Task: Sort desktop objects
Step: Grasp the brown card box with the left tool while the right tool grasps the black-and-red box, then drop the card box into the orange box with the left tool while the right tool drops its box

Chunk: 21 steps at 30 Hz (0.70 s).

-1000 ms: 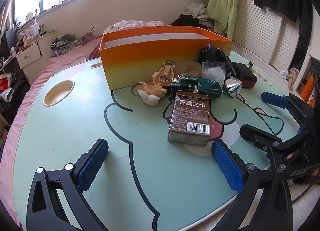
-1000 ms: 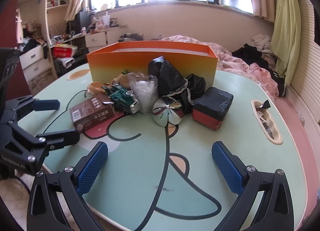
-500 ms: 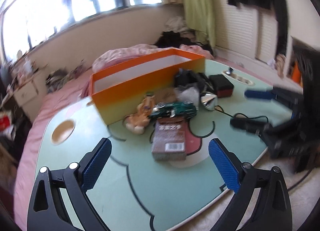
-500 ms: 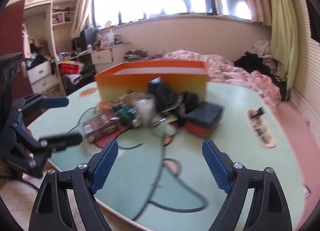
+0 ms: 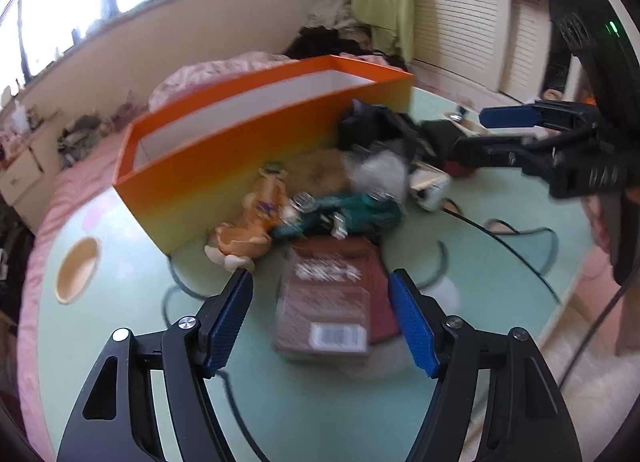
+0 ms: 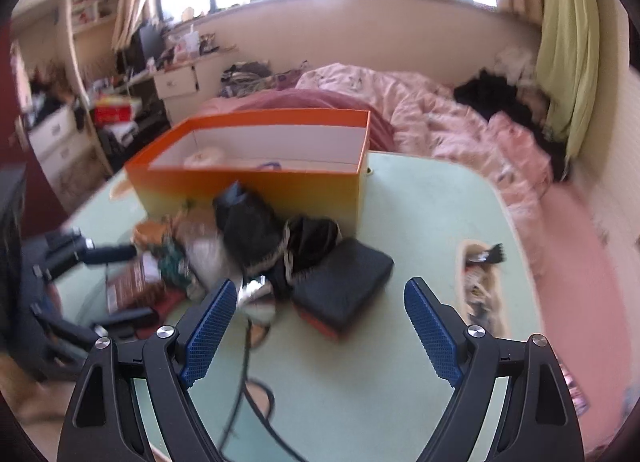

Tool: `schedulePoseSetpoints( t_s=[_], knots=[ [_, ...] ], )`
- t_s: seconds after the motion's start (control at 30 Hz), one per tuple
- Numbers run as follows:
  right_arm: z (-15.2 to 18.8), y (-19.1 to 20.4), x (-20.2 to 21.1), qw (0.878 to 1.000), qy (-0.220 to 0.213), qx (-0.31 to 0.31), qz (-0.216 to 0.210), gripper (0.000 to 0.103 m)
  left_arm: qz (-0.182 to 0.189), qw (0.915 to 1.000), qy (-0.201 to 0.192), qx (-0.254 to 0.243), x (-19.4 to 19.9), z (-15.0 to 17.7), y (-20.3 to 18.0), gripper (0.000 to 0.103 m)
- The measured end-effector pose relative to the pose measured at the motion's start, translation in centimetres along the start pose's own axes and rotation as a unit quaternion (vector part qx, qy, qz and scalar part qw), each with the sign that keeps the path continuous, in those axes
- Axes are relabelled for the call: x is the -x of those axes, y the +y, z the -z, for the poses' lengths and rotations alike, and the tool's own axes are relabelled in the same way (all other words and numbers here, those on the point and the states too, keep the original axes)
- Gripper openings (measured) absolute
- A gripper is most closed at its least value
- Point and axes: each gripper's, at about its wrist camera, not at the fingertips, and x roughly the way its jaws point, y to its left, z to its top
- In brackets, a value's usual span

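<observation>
- While the sorting looks barely begun, both tools are empty: the left gripper (image 5: 320, 314), at the bottom of the left wrist view, has just been closing, and its jaws now stand at a middling gap either side of the brown card box (image 5: 326, 302) without the pads touching it, as far as the blur lets me tell.
- Low in the right wrist view, the right gripper (image 6: 316, 326) stands fairly wide with nothing between its pads; it has narrowed a little.
- Just past its tips, at frame centre, lie a shiny silver object (image 6: 256, 294) and a black case with a red base (image 6: 344, 286), still on the pale green table (image 6: 360, 382).
- Behind the card box, at the centre of the left wrist view, the green toy car (image 5: 344, 210), a tan cartoon figure (image 5: 256, 222), a crumpled clear plastic piece (image 5: 380, 170) and a black cloth bundle (image 6: 256, 226) sit heaped together, all unsorted.
- Farther back, the orange box (image 6: 256, 182) stands open against the heap; something pale shows inside at its left end, too blurred to name, so at most a little has gone in.
- Judging by this, nearly every item is left to move, and the card box seems the step in hand.
</observation>
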Motion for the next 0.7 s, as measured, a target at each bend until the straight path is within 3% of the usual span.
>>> schedulePoseSetpoints(
  t_s=[0.03,0.13,0.23,0.33,0.37,0.43,0.57,0.7],
  knots=[
    [-0.5,-0.7,-0.4,1.0,0.005,-0.018,0.001,0.085,-0.007,1.0,-0.003,0.001,-0.1,-0.1,0.1,0.042],
    [-1.0,-2.2,-1.6,0.998,0.017,-0.056,0.014,0.06,0.003,0.9999,-0.009,0.005,0.3,0.2,0.4,0.042],
    [-1.1,-2.9,-2.8,0.997,0.033,-0.072,0.003,0.059,0.011,0.9997,-0.022,0.003,1.8,1.0,0.5,0.042],
    [-0.7,-1.8,-3.4,0.998,0.054,-0.041,0.019,0.056,0.011,0.9987,-0.049,0.011,3.8,1.2,1.0,0.042],
    [-0.6,-1.2,-3.4,0.998,0.058,-0.022,0.031,0.043,0.006,0.9981,-0.06,0.013,4.5,1.1,1.3,0.042],
    [-0.3,-0.9,-3.0,0.997,0.057,-0.007,0.05,0.028,-0.011,0.9958,-0.088,0.024,6.1,0.9,2.0,0.042],
    [0.3,-2.5,-1.3,0.998,0.022,-0.031,0.049,0.027,-0.028,0.9896,-0.132,0.049,8.8,0.3,3.5,0.042],
    [-1.7,-2.8,2.1,0.997,-0.053,-0.044,0.021,0.027,-0.039,0.9865,-0.152,0.046,9.4,-1.8,4.4,0.042]
  ],
)
